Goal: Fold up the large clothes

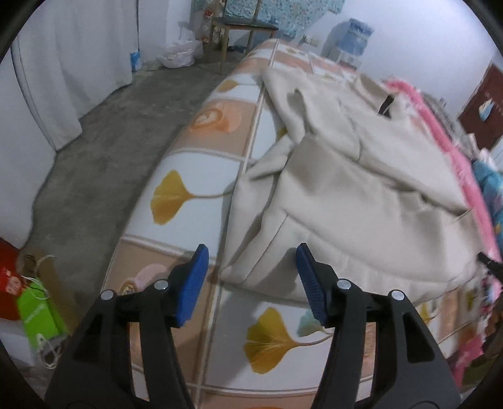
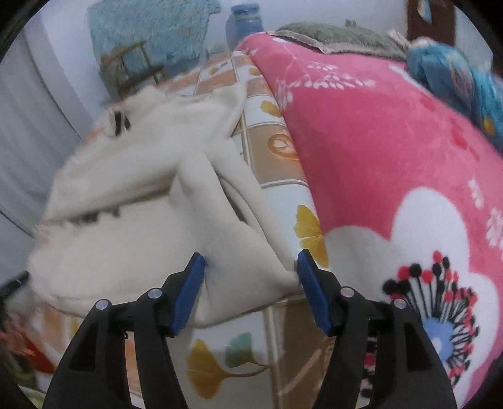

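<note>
A bed [image 1: 201, 176] with a leaf-patterned sheet is carrying a cream coat [image 1: 361, 195], lying crumpled at twelve o'clock from both claws. The left claw [image 1: 251, 277] is hanging released over the coat's hem. The right claw [image 2: 250, 283] is standing released astride a coat corner, a pink blanket [image 2: 377, 151] at two o'clock.

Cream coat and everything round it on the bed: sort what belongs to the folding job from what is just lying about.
Belongs to the job:
- cream coat, partly folded on the bed
- left gripper, open
- right gripper, open, coat corner between its jaws
- ginkgo-print bedsheet, the folding surface

Just lying about:
- pink floral blanket
- blue patterned cloth
- wooden chair
- green bag
</note>
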Demonstrator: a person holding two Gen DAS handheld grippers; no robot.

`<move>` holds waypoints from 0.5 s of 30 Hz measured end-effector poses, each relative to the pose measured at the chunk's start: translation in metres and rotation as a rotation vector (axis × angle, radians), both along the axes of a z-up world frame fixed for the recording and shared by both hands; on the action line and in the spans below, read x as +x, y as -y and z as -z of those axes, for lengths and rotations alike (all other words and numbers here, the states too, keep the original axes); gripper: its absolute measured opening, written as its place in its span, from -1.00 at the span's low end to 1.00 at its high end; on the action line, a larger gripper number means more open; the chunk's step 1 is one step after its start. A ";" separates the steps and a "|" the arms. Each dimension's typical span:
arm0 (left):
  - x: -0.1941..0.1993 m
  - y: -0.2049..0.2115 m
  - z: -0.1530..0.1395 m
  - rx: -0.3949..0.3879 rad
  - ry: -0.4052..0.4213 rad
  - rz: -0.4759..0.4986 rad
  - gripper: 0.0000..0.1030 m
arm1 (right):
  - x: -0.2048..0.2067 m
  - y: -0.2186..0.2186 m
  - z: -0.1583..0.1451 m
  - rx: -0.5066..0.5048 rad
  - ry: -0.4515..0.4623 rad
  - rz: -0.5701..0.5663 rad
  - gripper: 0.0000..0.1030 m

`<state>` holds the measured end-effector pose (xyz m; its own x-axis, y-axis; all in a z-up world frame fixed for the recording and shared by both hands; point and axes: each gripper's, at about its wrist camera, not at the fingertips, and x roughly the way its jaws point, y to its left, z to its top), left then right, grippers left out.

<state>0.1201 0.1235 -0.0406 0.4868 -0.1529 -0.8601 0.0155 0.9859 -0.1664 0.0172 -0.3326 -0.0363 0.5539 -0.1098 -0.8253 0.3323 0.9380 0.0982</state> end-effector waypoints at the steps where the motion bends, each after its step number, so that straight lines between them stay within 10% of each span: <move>1: -0.001 0.003 0.002 0.011 0.002 0.000 -0.17 | 0.002 -0.002 0.002 -0.020 -0.009 -0.003 0.17; 7: -0.013 0.021 -0.008 0.159 0.098 0.045 -0.82 | 0.005 -0.010 -0.001 -0.101 -0.019 -0.030 -0.67; 15: -0.050 0.004 -0.049 0.105 0.116 0.114 -0.85 | -0.031 -0.014 -0.042 -0.045 0.041 -0.054 -0.73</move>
